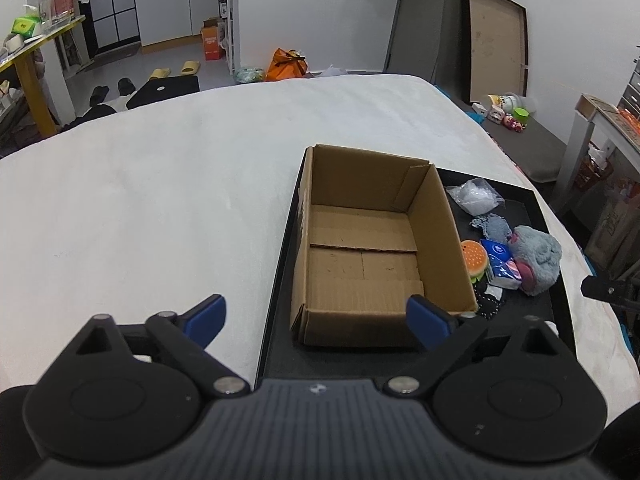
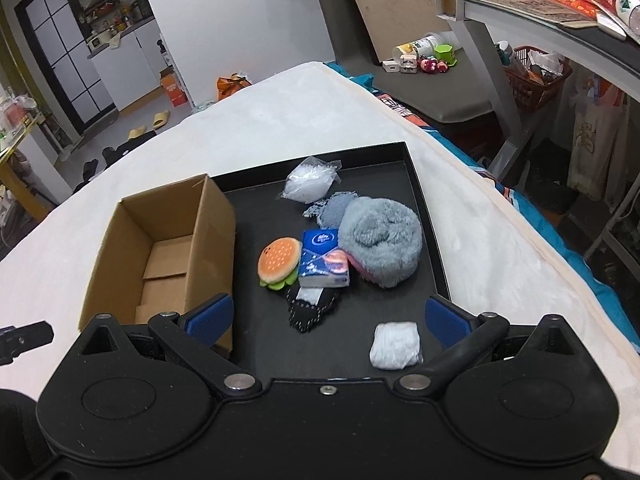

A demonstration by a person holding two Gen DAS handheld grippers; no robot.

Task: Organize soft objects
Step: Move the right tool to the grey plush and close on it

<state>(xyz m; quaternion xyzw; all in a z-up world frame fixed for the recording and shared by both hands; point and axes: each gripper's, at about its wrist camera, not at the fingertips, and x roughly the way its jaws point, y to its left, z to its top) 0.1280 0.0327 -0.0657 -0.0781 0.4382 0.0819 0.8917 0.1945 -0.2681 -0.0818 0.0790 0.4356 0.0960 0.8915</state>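
Both tongs stand apart w/ nothing between them; left gripper (image 1: 316, 318) hovers over the near end of the cardboard box (image 1: 360, 240), right gripper (image 2: 326, 320) hovers over the near part of the black tray (image 2: 424, 208); box is bare inside, so sorting looks not yet begun.

Soft stuff lies on the tray beside the box: burger plush (image 2: 280, 262) touching the tissue pack (image 2: 324, 258); fluffy grey bundle (image 2: 380, 240) touching the pack's other side; dark dotted fabric (image 2: 312, 308) partly under the pack; clear bag (image 2: 310, 180) at the far end; a small white wad (image 2: 396, 346) alone, nearest the right fingers.

Risks, as I judge them:
- cluster is packed tight; closing on the burger or the pack prob. drags a neighbour along, esp. the dotted fabric pinned underneath;
- grey bundle is bulky & squashy; a shallow pinch may only catch fluff & slip mid-carry;
- clear bag is slick; may slide out of the pads;
- box is light cardboard w/ an inner flap standing up; a bump from either tong could shove or tip it;
- white wad sits near the tray wall; approach from that side may hit the rim;
- both tongs near each other around the box; they could collide on the drop.
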